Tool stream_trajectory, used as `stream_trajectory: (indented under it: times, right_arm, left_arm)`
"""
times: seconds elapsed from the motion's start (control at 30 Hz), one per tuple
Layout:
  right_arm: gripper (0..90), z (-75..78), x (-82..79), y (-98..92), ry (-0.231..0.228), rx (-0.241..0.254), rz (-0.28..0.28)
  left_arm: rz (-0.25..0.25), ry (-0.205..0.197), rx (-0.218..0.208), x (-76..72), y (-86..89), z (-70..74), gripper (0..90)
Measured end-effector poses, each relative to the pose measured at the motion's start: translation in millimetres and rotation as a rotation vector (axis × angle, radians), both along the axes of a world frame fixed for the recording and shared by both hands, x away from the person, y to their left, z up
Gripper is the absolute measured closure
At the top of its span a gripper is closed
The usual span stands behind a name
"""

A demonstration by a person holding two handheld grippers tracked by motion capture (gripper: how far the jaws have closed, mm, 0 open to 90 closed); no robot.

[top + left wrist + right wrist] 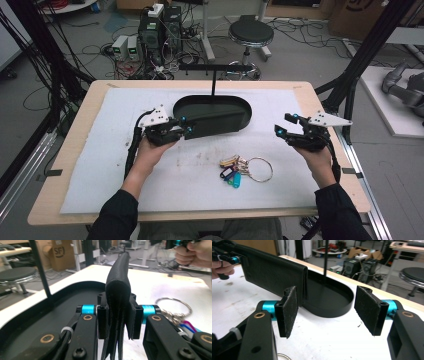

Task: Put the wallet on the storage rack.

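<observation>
item in hand: black textured fabric wallet, long and folded [216, 122], clamped at one end in your left gripper [183, 129] and held on edge over the near rim of the tray; in the left gripper view the jaws press on its layered edge [117, 315].
left jaws: closed on the wallet.
right jaws: your right gripper [284, 129] stands open with nothing between its felt pads [289, 310], well apart from the wallet's free end, out near the right edge of the counter.
destination: black oval plastic tray [240, 102], shallow, with a thin upright black post [213, 80] rising at its far side; no contents seen in it.
step in hand: by my reading, you are carrying the wallet one-handed toward the tray, with the right gripper clear of it.
next move: lift the wallet's lower edge past the rim, lay it flat in the tray, then open the left jaws.
nearby: bunch of keys with coloured plastic tags on a large metal ring [245, 169], lying on the white mat [125, 180] near you, well apart from the tray.
in the way: the tray rim directly under the wallet, and the post if you swing far.
</observation>
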State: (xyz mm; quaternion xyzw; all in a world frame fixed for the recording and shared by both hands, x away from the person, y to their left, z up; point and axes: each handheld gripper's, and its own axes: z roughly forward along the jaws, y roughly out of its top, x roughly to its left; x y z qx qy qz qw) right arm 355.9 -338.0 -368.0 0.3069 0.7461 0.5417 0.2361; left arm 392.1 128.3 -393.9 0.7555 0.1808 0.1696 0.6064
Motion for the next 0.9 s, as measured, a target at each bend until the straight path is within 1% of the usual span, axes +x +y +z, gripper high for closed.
stream_trajectory:
  times: [0.17, 0.23, 0.33, 0.43, 0.53, 0.6, 0.63, 0.77, 0.83, 0.9]
  right_arm:
    - [36.3, -2.3, 1.0, -4.6, -0.006, 0.014, -0.037]
    - [36.3, -3.2, 1.1, -4.9, -0.004, 0.017, -0.043]
    - [36.7, -4.2, 1.0, -5.5, -0.003, 0.020, -0.054]
    - [37.4, -4.4, 0.7, -6.9, -0.003, 0.024, -0.057]
    - [37.4, -4.4, 0.6, -8.0, -0.005, 0.029, -0.060]
    - [37.4, -4.6, 0.5, -8.3, -0.005, 0.030, -0.063]
    - [37.4, -4.6, 0.5, -8.5, -0.004, 0.030, -0.063]
    - [37.8, -4.7, 0.8, -9.0, -0.007, 0.031, -0.066]
    - [38.1, -4.8, 0.9, -9.2, -0.006, 0.031, -0.067]
    - [38.2, -4.8, 1.0, -9.3, -0.007, 0.032, -0.066]
  left_arm:
    - [0.050, -0.014, -0.009, 9.4, -5.5, 5.0, 74.6]
    - [0.069, -0.024, -0.014, 14.0, -7.4, 6.4, 74.6]
    - [0.094, -0.031, -0.023, 21.0, -10.4, 7.5, 74.6]
    - [0.111, -0.034, -0.024, 28.8, -13.9, 7.1, 74.6]
    - [0.130, -0.028, -0.022, 36.5, -17.3, 5.2, 74.6]
    - [0.145, -0.043, -0.028, 40.6, -19.8, 3.0, 74.6]
    - [0.153, -0.045, -0.033, 42.5, -20.6, 1.4, 74.6]
    - [0.179, -0.031, -0.052, 50.9, -22.7, -7.6, 74.6]
    - [0.192, -0.034, -0.052, 54.5, -24.2, -12.0, 74.6]
    - [0.207, -0.034, -0.061, 58.0, -25.6, -16.4, 74.6]
